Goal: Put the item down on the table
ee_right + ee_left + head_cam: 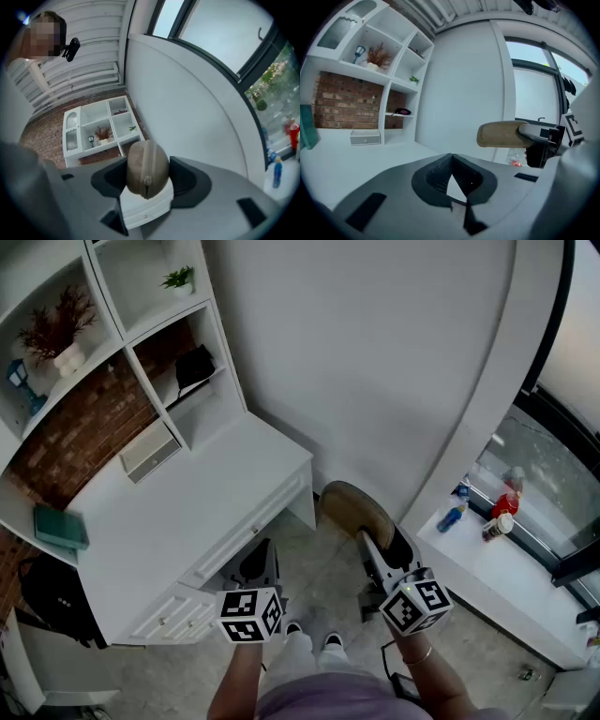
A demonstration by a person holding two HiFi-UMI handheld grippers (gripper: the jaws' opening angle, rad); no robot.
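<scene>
A tan oval zip case (354,510) is held in the air past the right end of the white desk (178,512), above the floor. My right gripper (367,532) is shut on it, jaws standing wide. In the right gripper view the case (147,168) fills the gap between the pads, zip facing the camera, with the desk's drawers (145,206) behind it. My left gripper (258,563) hangs by the desk's front corner, shut and empty. The left gripper view shows its tips (451,161) meeting, with the case (501,134) off to the right.
A white shelf unit (141,324) holds a dried plant, a small lantern and a dark item. A grey box (150,454) and a teal book (61,526) lie on the desk. Bottles (452,517) stand on the window ledge at right. A black bag (52,601) sits at left.
</scene>
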